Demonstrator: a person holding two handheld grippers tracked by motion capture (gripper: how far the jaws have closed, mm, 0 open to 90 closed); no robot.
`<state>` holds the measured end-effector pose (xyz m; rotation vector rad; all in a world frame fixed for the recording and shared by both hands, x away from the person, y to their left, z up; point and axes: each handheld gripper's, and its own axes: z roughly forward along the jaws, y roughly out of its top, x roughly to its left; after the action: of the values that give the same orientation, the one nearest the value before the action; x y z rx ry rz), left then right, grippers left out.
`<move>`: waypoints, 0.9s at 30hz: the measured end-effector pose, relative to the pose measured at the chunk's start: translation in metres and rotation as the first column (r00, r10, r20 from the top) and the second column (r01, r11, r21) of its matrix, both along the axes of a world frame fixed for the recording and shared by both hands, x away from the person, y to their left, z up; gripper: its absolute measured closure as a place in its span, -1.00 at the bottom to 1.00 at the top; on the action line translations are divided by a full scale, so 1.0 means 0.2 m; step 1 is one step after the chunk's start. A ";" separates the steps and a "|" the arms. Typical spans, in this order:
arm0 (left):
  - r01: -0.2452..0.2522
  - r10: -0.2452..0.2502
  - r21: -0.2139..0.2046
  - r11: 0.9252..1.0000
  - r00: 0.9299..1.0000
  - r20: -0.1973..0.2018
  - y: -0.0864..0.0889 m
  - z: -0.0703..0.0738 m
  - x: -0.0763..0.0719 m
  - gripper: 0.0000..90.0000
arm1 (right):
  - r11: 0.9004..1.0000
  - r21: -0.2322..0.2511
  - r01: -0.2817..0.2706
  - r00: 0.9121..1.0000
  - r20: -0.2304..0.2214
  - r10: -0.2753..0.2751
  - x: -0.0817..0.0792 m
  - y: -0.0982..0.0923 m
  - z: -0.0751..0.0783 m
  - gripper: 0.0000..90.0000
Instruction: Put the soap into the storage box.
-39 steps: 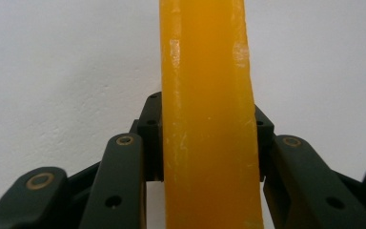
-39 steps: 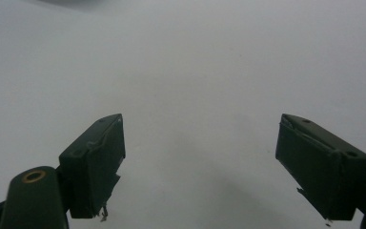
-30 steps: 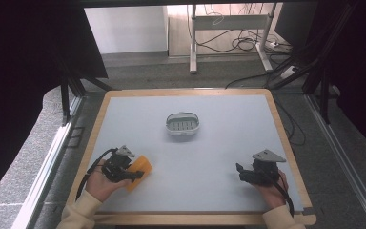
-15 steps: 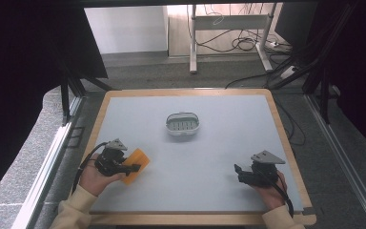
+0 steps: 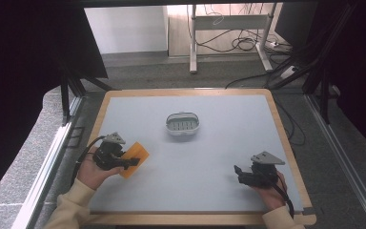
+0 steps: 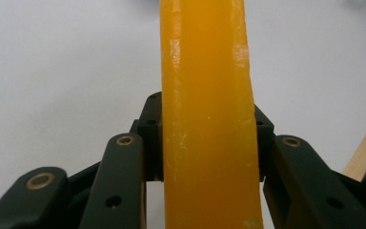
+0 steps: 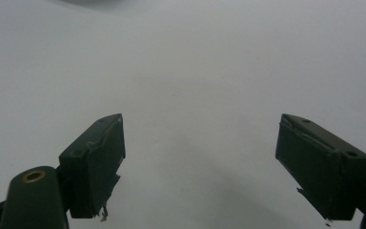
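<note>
Between the left tool's (image 6: 208,143) jaws, the orange block (image 6: 207,114) runs off-frame.

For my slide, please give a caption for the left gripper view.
Left gripper, jaws shut on an orange bar above the white table.
</note>
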<state>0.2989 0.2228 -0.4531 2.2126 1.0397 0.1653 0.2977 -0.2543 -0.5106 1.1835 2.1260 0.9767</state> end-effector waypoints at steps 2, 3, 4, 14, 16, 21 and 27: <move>0.002 -0.002 0.001 1.000 1.000 0.004 0.00 0.02 0.01 0.38 | 1.000 0.005 -0.003 1.000 0.005 0.003 -0.01 0.00 0.01 -0.61; 0.004 -0.004 0.004 1.000 1.000 0.009 0.00 0.03 0.01 0.38 | 1.000 0.010 -0.002 1.000 0.007 0.002 -0.01 0.00 0.01 -0.61; 0.004 -0.004 0.006 1.000 1.000 0.015 -0.01 0.04 0.01 0.38 | 1.000 0.010 -0.005 1.000 0.006 0.005 -0.01 0.00 0.01 -0.61; 0.026 -0.026 -0.006 1.000 0.998 0.050 -0.03 0.12 0.06 0.38 | 1.000 -0.005 -0.010 1.000 0.008 0.010 -0.01 0.01 0.01 -0.62; 0.033 -0.033 0.000 0.999 0.998 0.055 -0.04 0.14 0.08 0.38 | 1.000 -0.008 -0.012 1.000 0.007 0.012 -0.01 0.02 0.00 -0.62; 0.050 -0.050 0.000 0.999 0.997 0.060 -0.06 0.16 0.11 0.38 | 1.000 -0.010 -0.007 1.000 -0.003 0.007 0.00 0.01 -0.01 -0.62; 0.084 -0.084 0.008 0.996 0.995 0.055 -0.08 0.18 0.16 0.38 | 1.000 -0.020 -0.012 1.000 -0.004 0.012 0.00 0.02 -0.01 -0.62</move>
<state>0.3313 0.2071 -0.4167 2.2398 0.9153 0.1909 0.2973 -0.2512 -0.5122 1.1654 2.1428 0.9573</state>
